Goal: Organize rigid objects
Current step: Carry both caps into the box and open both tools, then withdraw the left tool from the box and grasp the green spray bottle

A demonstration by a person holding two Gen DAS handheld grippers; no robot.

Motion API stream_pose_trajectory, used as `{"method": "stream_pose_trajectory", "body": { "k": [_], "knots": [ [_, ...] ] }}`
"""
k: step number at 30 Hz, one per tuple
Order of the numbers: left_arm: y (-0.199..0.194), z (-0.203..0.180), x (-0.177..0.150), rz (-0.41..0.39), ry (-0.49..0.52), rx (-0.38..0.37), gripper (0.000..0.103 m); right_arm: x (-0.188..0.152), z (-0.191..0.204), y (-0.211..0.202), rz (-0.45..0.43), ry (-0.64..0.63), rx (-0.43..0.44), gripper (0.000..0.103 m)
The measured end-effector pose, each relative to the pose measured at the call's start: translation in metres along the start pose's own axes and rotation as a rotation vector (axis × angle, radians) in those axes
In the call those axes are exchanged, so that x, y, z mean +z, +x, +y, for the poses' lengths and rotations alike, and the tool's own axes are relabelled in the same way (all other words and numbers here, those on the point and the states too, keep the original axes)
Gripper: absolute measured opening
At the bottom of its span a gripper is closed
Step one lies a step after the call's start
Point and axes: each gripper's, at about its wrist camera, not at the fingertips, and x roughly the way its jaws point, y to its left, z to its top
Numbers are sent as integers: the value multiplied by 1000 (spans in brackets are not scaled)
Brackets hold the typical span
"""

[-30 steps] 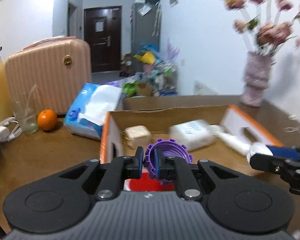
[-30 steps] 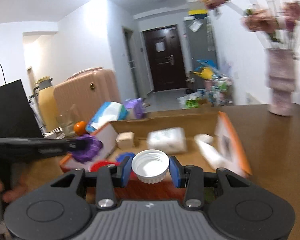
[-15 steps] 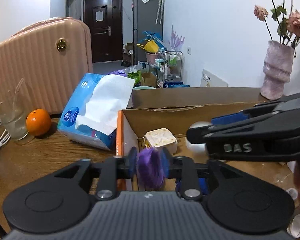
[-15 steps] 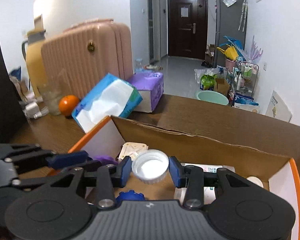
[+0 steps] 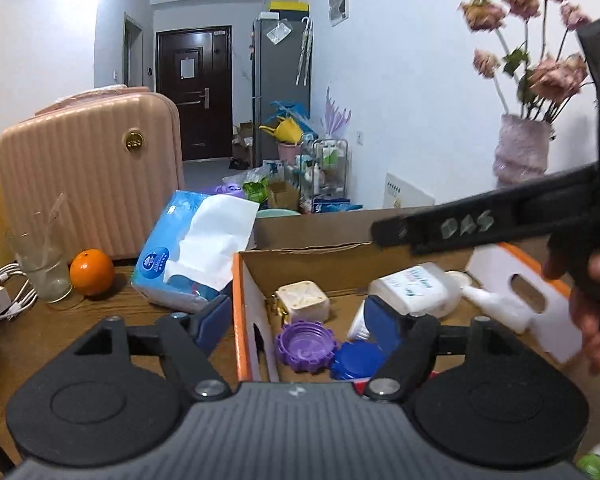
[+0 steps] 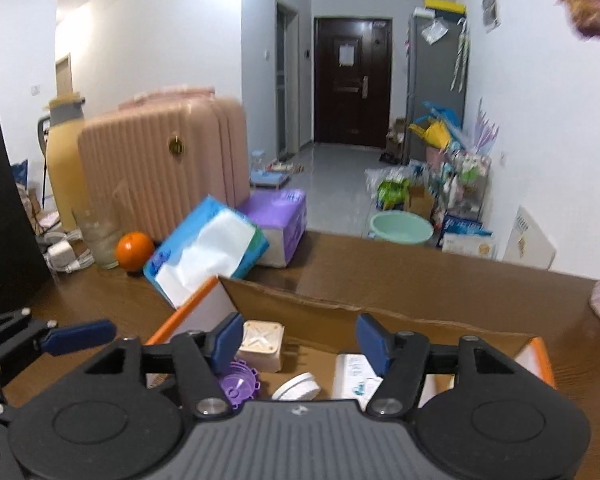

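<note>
In our left view, the left tongs (image 5: pixel 300 316) are spread wide and hold nothing. The purple cap (image 5: pixel 305 345) lies in the box (image 5: pixel 242 280) beside a blue cap (image 5: pixel 356 360), so it is put away.

In our right view, the right tongs (image 6: pixel 300 340) are spread too. The white cap (image 6: pixel 297 387) lies tilted in the box, half hidden.

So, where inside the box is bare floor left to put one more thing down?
Bare floor shows between the cream cube and white bottle. The near-left corner is crowded: purple cap, blue cap.
</note>
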Motion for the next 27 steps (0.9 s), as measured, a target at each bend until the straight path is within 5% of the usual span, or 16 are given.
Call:
{"method": "stream_pose_trajectory", "body": {
  "k": [7, 11, 15, 27],
  "knots": [
    [-73, -17, -11, -56, 1, -19, 84, -15, -19, -86, -77, 24, -30, 71],
    [-127, -29, -32, -116, -25, -39, 99, -44, -28, -140, -118, 68, -32, 75],
    [-173, -50, -64, -149, -40, -102, 103, -90, -25, -187, -142, 53, -25, 77],
    [-211, -114, -147, 39, 29, -169, 103, -244, -30, -261, -72, 183, -22, 78]
  ]
}}
